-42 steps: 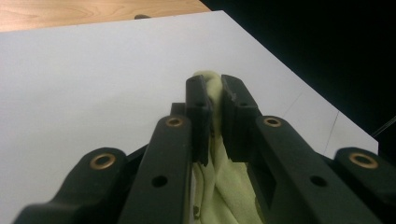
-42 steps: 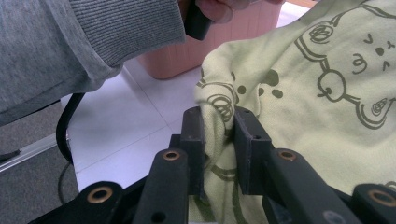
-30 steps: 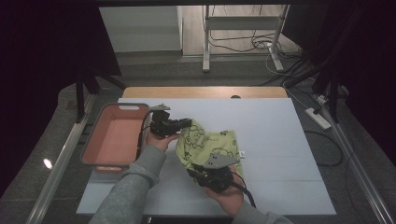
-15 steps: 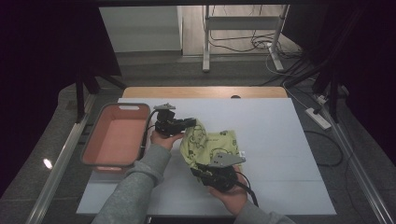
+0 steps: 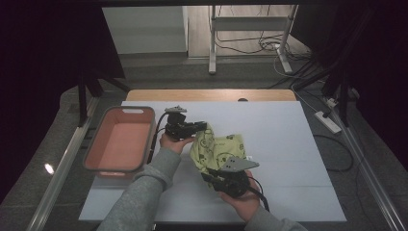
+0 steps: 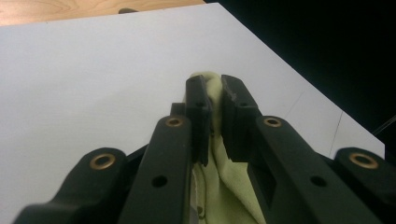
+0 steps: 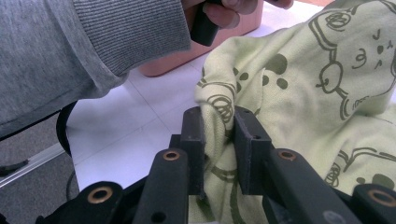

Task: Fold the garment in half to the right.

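A person at a white table (image 5: 288, 144) holds a pale green cloth (image 5: 219, 149), printed with dark cartoon animal outlines, between two hand-held grippers. The left gripper (image 5: 202, 128), seen from above near the middle of the table, has its black jaws clamped on an upper edge of the cloth; the left gripper view shows a fold of the green fabric (image 6: 215, 93) pinched between the two pads, with bare tabletop beyond. The right gripper (image 5: 211, 174), nearer the person and topped by a grey three-cornered plate, grips a lower edge of the same cloth; in the right gripper view its jaws are pressed together on a bunched fold (image 7: 219, 116), and the printed fabric spreads away to the right. The cloth hangs bunched between the two grippers, over the table's middle. A salmon-pink plastic tray (image 5: 94, 156) sits at the table's left edge, just beside the person's grey-sleeved left forearm (image 5: 144, 192).
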